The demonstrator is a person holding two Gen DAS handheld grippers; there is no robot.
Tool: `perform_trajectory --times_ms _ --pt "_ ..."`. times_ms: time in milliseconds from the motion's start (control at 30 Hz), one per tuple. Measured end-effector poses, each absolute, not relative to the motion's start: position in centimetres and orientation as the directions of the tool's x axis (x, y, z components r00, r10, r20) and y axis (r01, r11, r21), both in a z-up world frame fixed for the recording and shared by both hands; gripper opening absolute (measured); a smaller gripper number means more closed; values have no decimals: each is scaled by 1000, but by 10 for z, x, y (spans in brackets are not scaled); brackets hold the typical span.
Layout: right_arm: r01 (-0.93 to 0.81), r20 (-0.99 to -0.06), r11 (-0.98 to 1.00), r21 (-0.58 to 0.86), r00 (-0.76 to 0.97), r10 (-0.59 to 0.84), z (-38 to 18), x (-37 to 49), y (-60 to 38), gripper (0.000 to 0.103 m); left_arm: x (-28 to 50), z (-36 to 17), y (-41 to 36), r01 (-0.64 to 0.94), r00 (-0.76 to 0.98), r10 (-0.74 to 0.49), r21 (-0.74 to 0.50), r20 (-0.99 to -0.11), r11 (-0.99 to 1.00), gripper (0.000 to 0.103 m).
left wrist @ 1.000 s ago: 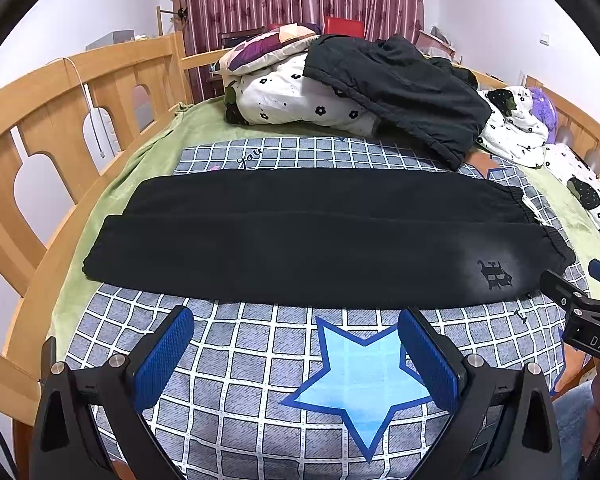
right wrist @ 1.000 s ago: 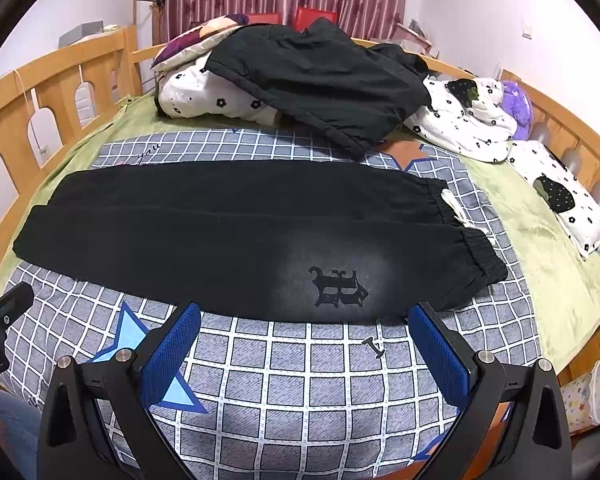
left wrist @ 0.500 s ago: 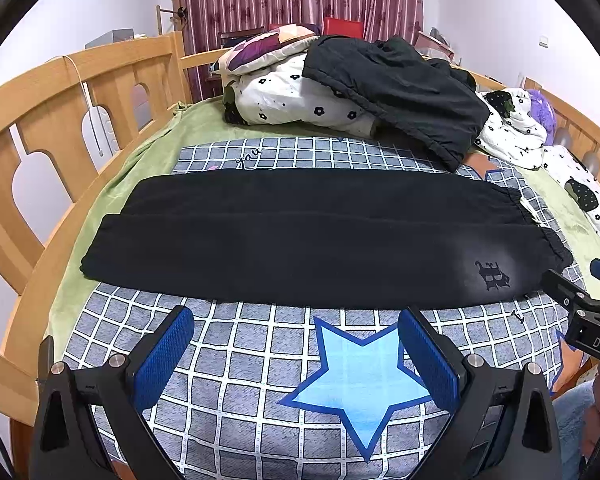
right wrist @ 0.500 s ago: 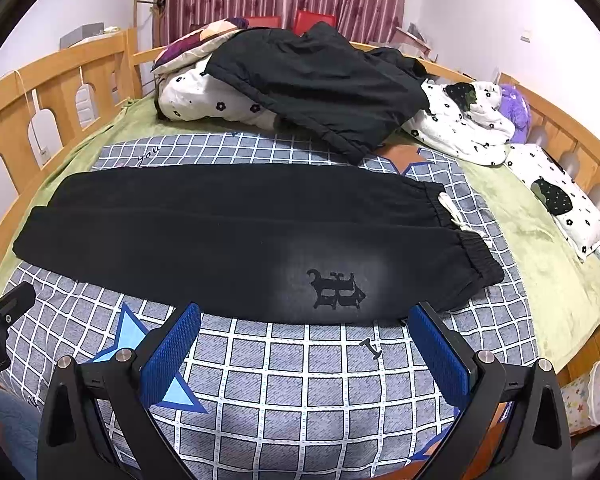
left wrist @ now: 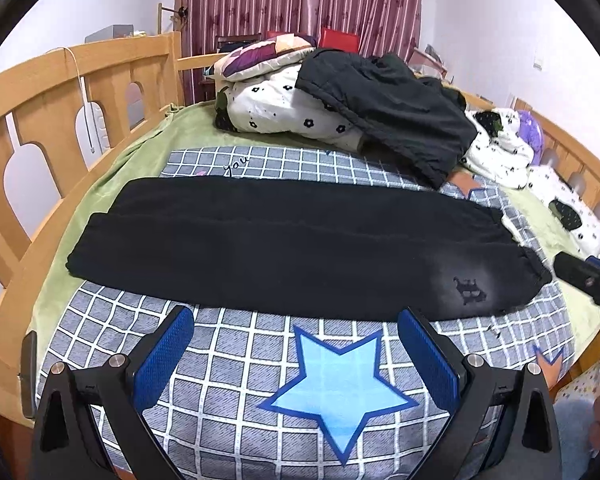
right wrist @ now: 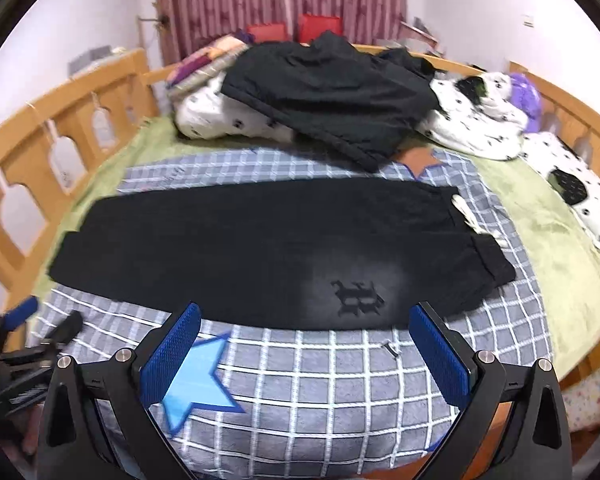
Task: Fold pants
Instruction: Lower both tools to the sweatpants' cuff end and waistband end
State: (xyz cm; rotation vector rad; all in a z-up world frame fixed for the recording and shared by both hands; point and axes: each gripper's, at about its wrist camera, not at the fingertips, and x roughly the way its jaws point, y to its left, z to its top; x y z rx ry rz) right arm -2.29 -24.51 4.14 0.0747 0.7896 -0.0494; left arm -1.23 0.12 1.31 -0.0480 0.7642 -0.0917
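Note:
Black pants point(left wrist: 292, 248) lie flat across the bed, one leg laid over the other, waistband at the right and cuffs at the left. A dark logo point(left wrist: 469, 290) sits near the waistband; it also shows in the right wrist view point(right wrist: 358, 298). My left gripper point(left wrist: 296, 354) is open and empty above the checked blanket, just short of the pants' near edge. My right gripper point(right wrist: 305, 350) is open and empty, near the logo end of the pants point(right wrist: 260, 248). The right gripper's tip point(left wrist: 588, 278) shows at the left view's right edge.
A grey checked blanket point(left wrist: 236, 364) with blue stars covers a green sheet point(left wrist: 112, 168). A wooden rail point(left wrist: 40, 92) runs along the left. A pile of bedding with another black garment point(left wrist: 384, 104) lies behind the pants. Spotted pillows point(right wrist: 580, 188) lie at the right.
Both grippers have come a little closer to the pants' near edge. The right wrist view has swung and is blurred by motion. Both stay open.

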Motion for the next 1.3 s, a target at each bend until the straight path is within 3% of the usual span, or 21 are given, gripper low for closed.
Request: perform_trajectory --times_ms 233,433,600,800,933,1067,1233,1300 --pt "59 -650 998 9 759 -39 94 -35 -265 102 -10 39 10 106 741 -157 -117 -653 987 102" --pt "41 -600 988 148 798 57 132 -39 -303 102 -6 84 29 123 790 -173 -124 -589 985 102" --pt "85 -570 995 50 820 -42 134 -35 -323 102 7 88 54 52 812 -103 -105 -575 993 103" --pt "136 -576 991 6 810 -107 81 -12 -361 98 52 35 85 -31 748 -84 -161 -658 986 101" --pt "129 -655 986 107 755 -28 32 8 -399 73 75 4 87 -75 717 -24 -111 -697 991 101" --pt "136 -702 985 102 712 -26 -13 25 -421 62 95 -18 83 -92 692 27 -51 -721 994 101" --pt "104 -721 987 124 693 18 -52 35 -431 60 109 -44 85 -148 671 70 -41 -738 988 101" --pt "102 -726 983 155 686 44 -63 37 -435 60 110 -59 92 -161 640 64 -52 -766 986 94"
